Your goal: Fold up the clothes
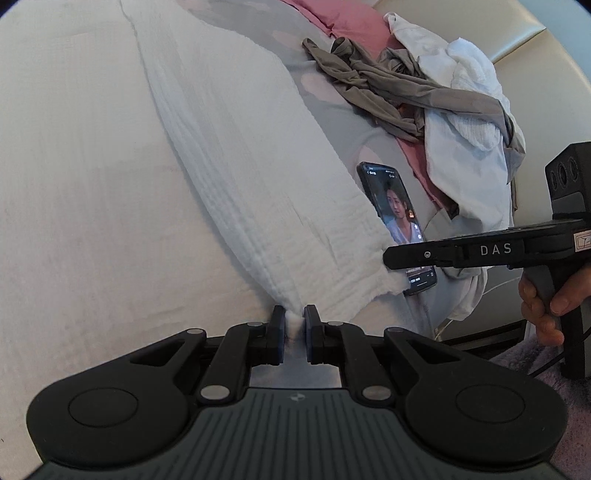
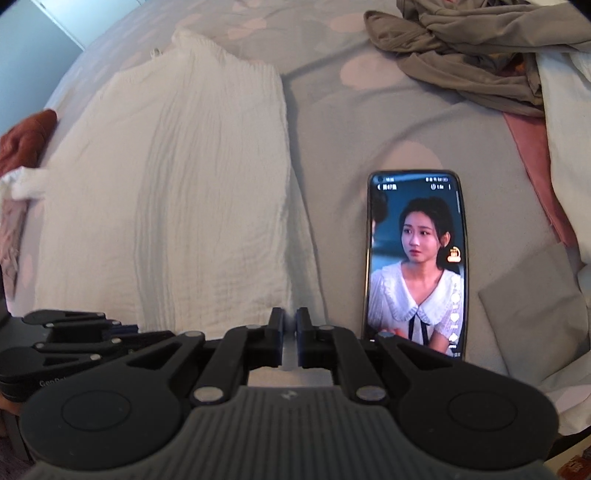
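A white crinkled garment [image 1: 240, 166] lies stretched lengthwise on the grey bedsheet with pale pink dots [image 2: 351, 110]. My left gripper [image 1: 294, 325] is shut on one near corner, with a tuft of cloth bunched between its pads. My right gripper [image 1: 386, 256] comes in from the right, held by a person's hand [image 1: 546, 306], with its tip at the garment's other near corner. In the right wrist view the garment [image 2: 177, 184] runs down under my right gripper [image 2: 290, 328], whose fingers are pressed almost together on its edge. My left gripper [image 2: 125, 326] shows at lower left.
A phone [image 2: 417, 258] with a lit screen lies on the sheet just right of the garment, also seen in the left wrist view [image 1: 397, 221]. Behind it sits a heap of grey-brown clothes [image 1: 388, 85], white clothes [image 1: 469, 122] and pink cloth [image 1: 332, 18]. A rust-coloured cloth [image 2: 26, 140] lies far left.
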`<act>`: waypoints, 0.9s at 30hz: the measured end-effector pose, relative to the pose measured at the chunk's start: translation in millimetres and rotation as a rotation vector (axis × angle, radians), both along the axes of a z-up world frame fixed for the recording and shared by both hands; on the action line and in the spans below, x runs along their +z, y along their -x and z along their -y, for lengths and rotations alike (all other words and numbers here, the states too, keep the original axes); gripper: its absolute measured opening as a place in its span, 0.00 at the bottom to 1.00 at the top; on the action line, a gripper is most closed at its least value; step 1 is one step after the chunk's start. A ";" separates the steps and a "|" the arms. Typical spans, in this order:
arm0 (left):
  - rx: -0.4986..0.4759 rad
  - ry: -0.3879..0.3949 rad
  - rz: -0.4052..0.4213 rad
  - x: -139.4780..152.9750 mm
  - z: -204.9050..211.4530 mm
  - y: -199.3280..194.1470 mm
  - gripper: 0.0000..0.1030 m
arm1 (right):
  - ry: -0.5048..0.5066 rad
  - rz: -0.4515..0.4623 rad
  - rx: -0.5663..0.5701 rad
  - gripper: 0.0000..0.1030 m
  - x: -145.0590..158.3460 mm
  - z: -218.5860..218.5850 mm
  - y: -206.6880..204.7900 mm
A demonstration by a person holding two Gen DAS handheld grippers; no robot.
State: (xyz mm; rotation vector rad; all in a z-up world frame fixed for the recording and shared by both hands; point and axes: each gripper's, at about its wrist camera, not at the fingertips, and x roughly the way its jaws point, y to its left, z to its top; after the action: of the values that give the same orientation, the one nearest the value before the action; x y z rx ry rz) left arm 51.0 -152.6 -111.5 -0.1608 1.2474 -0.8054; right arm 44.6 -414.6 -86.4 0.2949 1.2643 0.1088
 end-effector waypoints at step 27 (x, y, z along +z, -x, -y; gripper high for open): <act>0.280 -0.154 0.133 60.5 -159.5 -20.0 0.50 | 0.266 0.205 0.295 0.36 54.9 -112.9 -9.8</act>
State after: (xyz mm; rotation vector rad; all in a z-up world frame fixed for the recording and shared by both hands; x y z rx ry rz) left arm 71.0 6.9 -51.0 -0.1500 1.1257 -0.4688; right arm 54.4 -301.7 -31.5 -0.1312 1.0958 0.2157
